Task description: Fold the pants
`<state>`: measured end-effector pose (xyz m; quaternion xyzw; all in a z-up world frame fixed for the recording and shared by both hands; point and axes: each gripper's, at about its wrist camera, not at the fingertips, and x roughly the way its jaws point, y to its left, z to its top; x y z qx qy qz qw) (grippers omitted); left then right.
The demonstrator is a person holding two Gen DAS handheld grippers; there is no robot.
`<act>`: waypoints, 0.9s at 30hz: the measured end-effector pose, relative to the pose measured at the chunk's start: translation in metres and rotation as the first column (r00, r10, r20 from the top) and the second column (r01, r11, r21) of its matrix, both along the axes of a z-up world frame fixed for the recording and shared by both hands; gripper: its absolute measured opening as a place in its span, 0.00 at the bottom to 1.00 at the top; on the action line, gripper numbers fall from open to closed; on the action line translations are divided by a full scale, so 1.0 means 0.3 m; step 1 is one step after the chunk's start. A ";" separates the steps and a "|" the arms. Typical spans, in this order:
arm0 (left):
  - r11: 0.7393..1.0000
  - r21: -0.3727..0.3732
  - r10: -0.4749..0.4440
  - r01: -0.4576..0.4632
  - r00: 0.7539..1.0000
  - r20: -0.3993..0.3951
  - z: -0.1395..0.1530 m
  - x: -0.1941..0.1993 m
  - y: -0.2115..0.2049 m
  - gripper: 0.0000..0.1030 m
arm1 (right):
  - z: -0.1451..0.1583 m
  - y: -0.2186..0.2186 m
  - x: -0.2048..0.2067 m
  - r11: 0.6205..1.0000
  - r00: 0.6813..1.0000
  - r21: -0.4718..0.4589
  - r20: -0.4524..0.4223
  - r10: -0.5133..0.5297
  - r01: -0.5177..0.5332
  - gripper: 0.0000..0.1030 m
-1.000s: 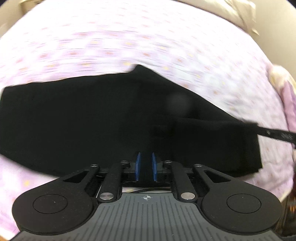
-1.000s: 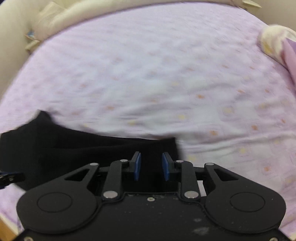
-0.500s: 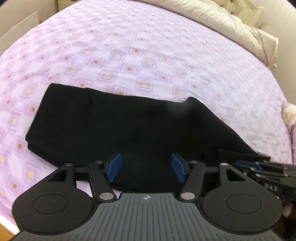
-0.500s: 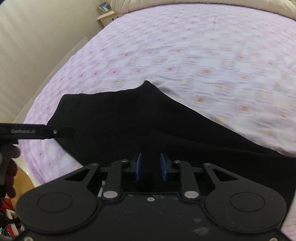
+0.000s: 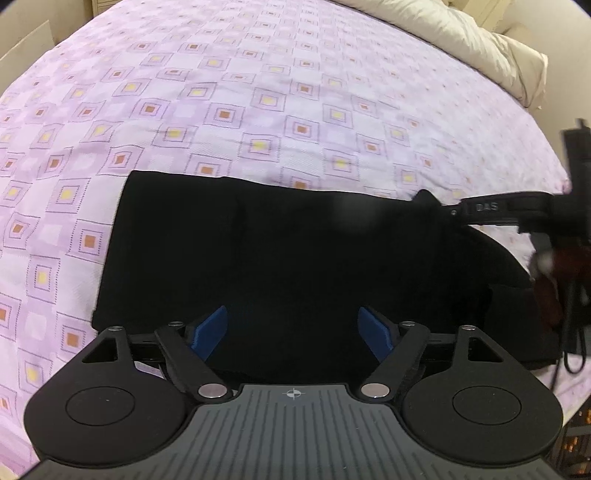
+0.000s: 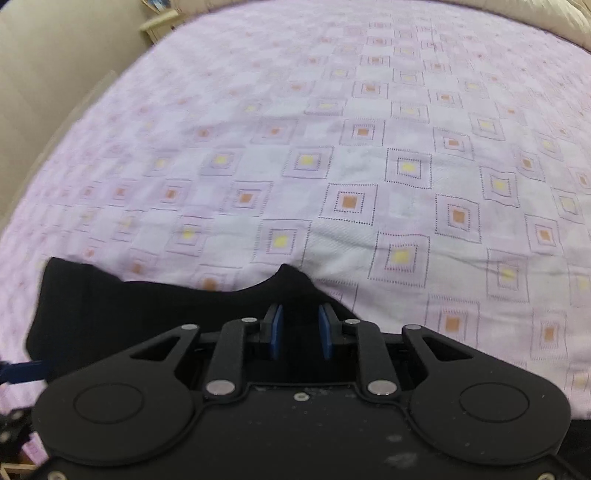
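The black pants (image 5: 280, 251) lie folded in a wide band on the purple patterned bedspread (image 5: 258, 110). My left gripper (image 5: 293, 328) is open, its blue pads spread above the near edge of the pants, holding nothing. In the left wrist view my right gripper (image 5: 439, 210) reaches in from the right and pinches the far right corner of the pants. In the right wrist view my right gripper (image 6: 300, 325) is shut on black pants fabric (image 6: 147, 306), which rises in a small peak just ahead of the pads.
The bedspread (image 6: 369, 166) stretches far ahead in both views. A cream duvet (image 5: 461, 40) lies at the back right. A wooden nightstand (image 6: 159, 18) stands beyond the bed's far left corner. The bed's near edge lies just below the grippers.
My left gripper opened wider and stays over the near edge of the pants. My right gripper carried a pinched corner of the pants toward the far edge; the folded band looks shorter and squarer.
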<state>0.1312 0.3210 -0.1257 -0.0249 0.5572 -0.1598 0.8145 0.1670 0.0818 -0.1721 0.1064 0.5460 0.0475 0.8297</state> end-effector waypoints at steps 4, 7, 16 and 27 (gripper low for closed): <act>1.000 -0.014 0.015 -0.015 1.000 -0.005 -0.006 0.011 0.059 0.79 | -0.022 0.022 0.040 0.999 1.000 -0.042 -0.009 0.000 -0.001 0.18; 1.000 -0.017 0.022 -0.022 1.000 -0.018 -0.015 0.017 0.094 0.80 | -0.028 0.024 0.031 0.998 1.000 -0.055 0.001 -0.011 0.011 0.16; 0.999 0.035 0.037 -0.033 0.991 -0.126 -0.079 0.029 0.105 0.80 | -0.026 0.048 0.028 0.996 1.000 -0.087 -0.007 -0.019 0.019 0.17; 0.986 0.150 -0.050 0.072 0.988 -0.147 -0.123 0.012 0.021 0.94 | 0.079 0.092 -0.208 1.000 0.999 -0.018 0.050 -0.008 0.009 0.22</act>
